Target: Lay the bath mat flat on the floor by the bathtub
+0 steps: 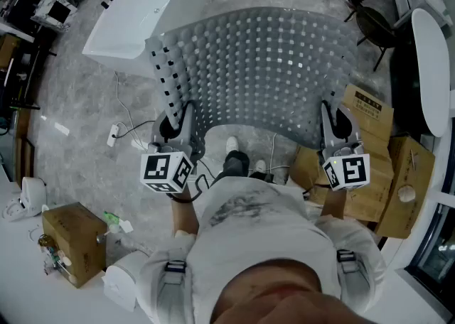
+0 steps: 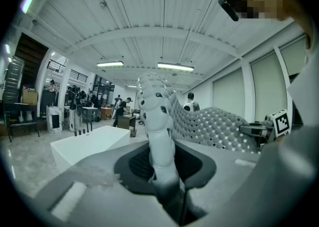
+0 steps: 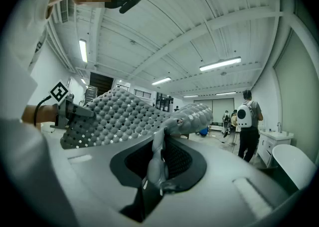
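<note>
A grey bath mat [image 1: 263, 74] with rows of holes hangs spread in the air between both grippers, above the marble floor. My left gripper [image 1: 178, 125] is shut on the mat's near left corner, my right gripper [image 1: 334, 125] on its near right corner. In the left gripper view the mat's edge [image 2: 158, 136] stands pinched between the jaws. The right gripper view shows a fold of the mat [image 3: 158, 159] clamped between its jaws. The white bathtub [image 1: 146, 13] stands at the upper left, just past the mat's far left edge.
Cardboard boxes [image 1: 377, 166] are stacked at the right, by a white oval tabletop [image 1: 430, 67]. Another box [image 1: 71, 241] and a white cable with a plug strip [image 1: 114, 134] lie on the floor at the left. My shoes [image 1: 238, 159] stand under the mat's near edge.
</note>
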Available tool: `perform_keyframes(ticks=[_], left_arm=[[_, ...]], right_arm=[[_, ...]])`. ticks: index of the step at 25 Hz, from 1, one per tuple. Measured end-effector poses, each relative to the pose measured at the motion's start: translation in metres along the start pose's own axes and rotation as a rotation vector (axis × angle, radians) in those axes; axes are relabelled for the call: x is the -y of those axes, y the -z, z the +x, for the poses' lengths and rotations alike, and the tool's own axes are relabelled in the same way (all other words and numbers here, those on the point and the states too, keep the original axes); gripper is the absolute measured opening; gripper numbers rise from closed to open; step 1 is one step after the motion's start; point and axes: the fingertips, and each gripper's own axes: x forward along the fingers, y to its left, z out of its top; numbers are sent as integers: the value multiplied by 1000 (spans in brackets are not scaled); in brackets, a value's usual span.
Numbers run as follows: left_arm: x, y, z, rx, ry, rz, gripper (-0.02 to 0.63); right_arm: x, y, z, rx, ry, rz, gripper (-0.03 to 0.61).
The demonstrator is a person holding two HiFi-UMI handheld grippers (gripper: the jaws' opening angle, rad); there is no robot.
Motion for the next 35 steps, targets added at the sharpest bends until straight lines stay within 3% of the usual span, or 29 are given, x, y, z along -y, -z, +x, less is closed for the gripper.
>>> perform_keyframes(ticks=[7, 13, 21, 35], left_arm=[[33, 3, -4, -6, -5, -16, 87], [31, 11, -2, -5, -18, -27, 87], [1, 15, 41, -16, -24, -35, 87], [-79, -10, 156, -39, 46, -53, 87]], right_arm=[[5, -4, -18, -2, -19, 4, 43], [-3, -1, -8, 10, -41, 5, 43], [11, 8, 40, -6, -36, 10, 44], [32, -1, 171, -50, 18, -4, 44]])
